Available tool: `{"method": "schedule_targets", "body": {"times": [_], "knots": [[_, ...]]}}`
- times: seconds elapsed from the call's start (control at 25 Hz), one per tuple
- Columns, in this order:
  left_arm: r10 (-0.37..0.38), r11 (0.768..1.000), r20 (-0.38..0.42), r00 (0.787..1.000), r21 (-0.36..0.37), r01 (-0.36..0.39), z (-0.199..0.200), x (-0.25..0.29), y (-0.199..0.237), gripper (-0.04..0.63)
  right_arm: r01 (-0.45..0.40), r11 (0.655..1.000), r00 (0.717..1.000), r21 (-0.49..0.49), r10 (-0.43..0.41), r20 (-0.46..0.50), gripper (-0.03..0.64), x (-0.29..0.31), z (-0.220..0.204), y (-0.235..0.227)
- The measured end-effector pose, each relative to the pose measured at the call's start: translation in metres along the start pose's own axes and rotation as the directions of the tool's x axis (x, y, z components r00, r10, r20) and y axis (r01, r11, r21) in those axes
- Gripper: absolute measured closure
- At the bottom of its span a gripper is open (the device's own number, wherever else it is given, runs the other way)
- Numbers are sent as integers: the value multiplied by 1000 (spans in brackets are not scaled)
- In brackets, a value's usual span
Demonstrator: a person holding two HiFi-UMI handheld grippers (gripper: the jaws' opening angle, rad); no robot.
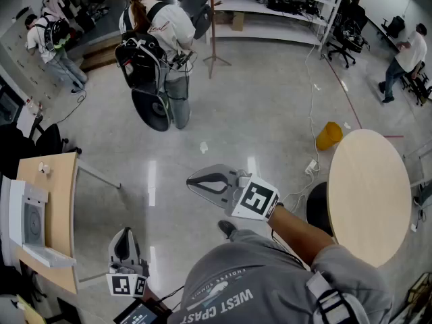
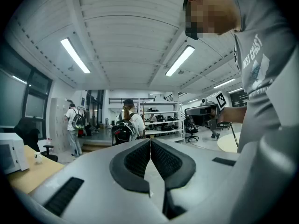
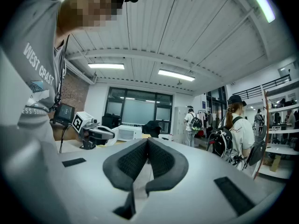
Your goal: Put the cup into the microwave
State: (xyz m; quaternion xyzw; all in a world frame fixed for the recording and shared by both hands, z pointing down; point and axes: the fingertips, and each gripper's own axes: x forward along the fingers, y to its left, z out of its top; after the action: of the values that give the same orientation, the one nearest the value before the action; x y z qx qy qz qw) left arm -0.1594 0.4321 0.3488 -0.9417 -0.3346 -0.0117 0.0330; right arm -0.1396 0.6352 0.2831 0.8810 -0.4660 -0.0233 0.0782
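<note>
Shirt: grey shirt [image 1: 256, 282], bottom of the head view.
Left gripper [image 1: 124, 235]: low at left, jaws pressed together, nothing between them.
Right gripper [image 1: 194, 179]: held out over the floor, jaws closed tight, empty.
Microwave [image 1: 27, 221]: white, on the wooden table [image 1: 57, 201] at left.
Cup [image 1: 44, 169]: small, white, at the table's far end, apart from the microwave, well apart from both grippers.
Person with backpack [image 1: 158, 32]: standing farther off.
</note>
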Motion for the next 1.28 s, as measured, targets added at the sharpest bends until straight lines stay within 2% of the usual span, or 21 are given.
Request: {"method": "schedule_targets", "body": {"times": [0.12,0.2,0.28,0.44,0.68,0.8,0.96,1.28], "knots": [[-17,1000,-6,1000,-12,17,0,-2,-7,574,8,1000,1000,-24,-8,-28,598,-10,0,2],[-26,1000,-17,1000,-18,25,-3,-8,-10,574,21,1000,999,-7,-21,-24,600,-13,-2,9],[-5,1000,-20,1000,-21,5,-9,-19,-7,574,9,1000,1000,13,-9,-19,600,-5,-5,16],[68,997,-3,998,-22,-68,-14,-40,9,574,-69,998,997,9,69,-18,600,25,-3,30],[105,994,5,994,-22,-105,-5,-59,-3,574,-110,994,993,19,111,-32,598,27,0,41],[130,991,10,991,-20,-130,-5,-73,0,574,-125,992,991,16,126,-34,598,34,-1,48],[155,988,21,988,-24,-155,-4,-82,-1,574,-143,987,990,68,143,6,598,31,3,51],[179,984,40,983,-26,-178,-2,-107,-3,574,-132,985,991,112,132,7,598,35,8,61]]}}
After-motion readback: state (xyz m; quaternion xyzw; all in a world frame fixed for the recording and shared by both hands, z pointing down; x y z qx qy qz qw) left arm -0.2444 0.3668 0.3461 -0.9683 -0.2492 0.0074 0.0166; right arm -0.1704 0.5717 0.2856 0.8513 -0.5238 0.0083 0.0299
